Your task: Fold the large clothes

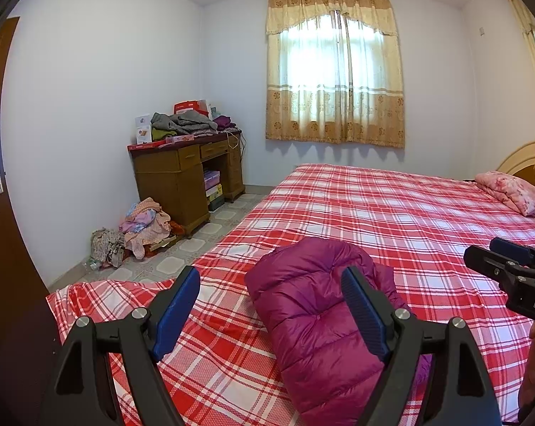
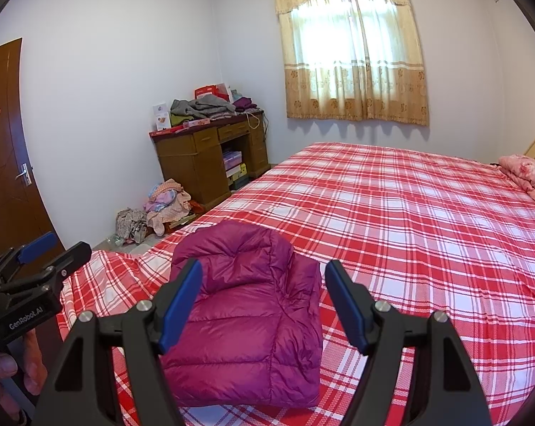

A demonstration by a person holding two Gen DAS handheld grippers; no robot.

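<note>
A folded magenta puffer jacket lies in a compact bundle near the foot corner of the bed, on its red-and-white plaid sheet. We hold the left gripper and the right gripper above it, both with blue-padded jaws spread wide and gripping nothing. A pink floral pillow sits at the headboard edge. Beyond the bed, a wooden desk stacked with clothes stands against the wall, a heap of laundry on the floor beside it, under a curtained window
</note>
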